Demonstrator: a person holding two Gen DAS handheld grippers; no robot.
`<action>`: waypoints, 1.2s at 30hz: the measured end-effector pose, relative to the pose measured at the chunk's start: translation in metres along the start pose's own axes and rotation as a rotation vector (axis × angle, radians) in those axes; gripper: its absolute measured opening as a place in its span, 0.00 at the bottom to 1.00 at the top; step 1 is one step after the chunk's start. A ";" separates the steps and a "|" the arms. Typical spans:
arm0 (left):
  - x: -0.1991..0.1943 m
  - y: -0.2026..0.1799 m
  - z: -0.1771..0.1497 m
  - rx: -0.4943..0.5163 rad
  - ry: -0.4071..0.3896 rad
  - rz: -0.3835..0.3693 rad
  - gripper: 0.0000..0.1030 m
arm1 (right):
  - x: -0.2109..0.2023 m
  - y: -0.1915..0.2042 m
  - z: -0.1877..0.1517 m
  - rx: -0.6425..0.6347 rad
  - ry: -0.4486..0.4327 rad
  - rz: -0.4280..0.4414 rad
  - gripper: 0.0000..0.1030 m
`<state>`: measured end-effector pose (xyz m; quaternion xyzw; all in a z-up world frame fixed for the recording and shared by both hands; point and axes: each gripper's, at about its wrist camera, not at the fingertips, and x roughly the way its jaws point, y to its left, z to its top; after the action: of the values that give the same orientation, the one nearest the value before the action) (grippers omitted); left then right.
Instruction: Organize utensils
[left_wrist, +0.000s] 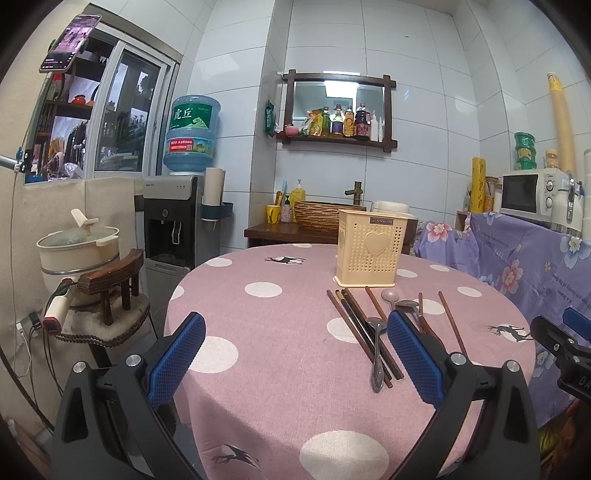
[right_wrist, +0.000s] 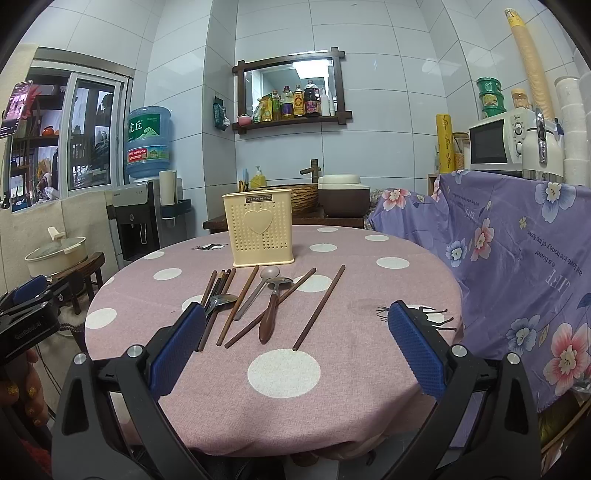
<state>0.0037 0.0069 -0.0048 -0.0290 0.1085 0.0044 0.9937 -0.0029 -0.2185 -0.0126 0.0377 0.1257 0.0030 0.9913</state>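
A cream perforated utensil holder (left_wrist: 369, 251) (right_wrist: 262, 230) stands upright at the far side of the round table (left_wrist: 277, 369) (right_wrist: 351, 369), which has a pink dotted cloth. In front of it lie loose utensils: dark chopsticks (right_wrist: 218, 291) (left_wrist: 354, 328), a metal spoon (right_wrist: 221, 301) (left_wrist: 376, 354), a pale spoon (right_wrist: 269, 273) (left_wrist: 389, 295), a wooden-handled spoon (right_wrist: 271, 310) and a single brown chopstick (right_wrist: 319, 306) (left_wrist: 450, 321). My left gripper (left_wrist: 297, 321) hovers open over the table's near left, with nothing between its pads. My right gripper (right_wrist: 295, 310) is open and empty, just short of the utensils.
A water dispenser (left_wrist: 173, 225) and a pot on a stool (left_wrist: 79, 243) stand to the left. A purple flowered cloth (right_wrist: 517, 258) covers the counter on the right, with a microwave (right_wrist: 495, 142) on top. A wooden stand with a basin (right_wrist: 295, 195) is behind the table.
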 end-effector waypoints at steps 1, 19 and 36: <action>-0.001 0.001 0.000 -0.003 -0.002 -0.001 0.95 | 0.000 0.000 0.000 0.000 -0.001 0.000 0.95; 0.002 0.003 -0.006 -0.002 0.006 -0.003 0.95 | 0.004 0.004 -0.007 0.001 0.003 0.000 0.95; 0.003 0.008 -0.018 -0.001 0.021 -0.003 0.95 | 0.005 0.006 -0.007 0.000 0.008 0.002 0.95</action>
<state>0.0025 0.0135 -0.0231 -0.0296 0.1188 0.0027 0.9925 -0.0003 -0.2124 -0.0201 0.0377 0.1296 0.0041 0.9908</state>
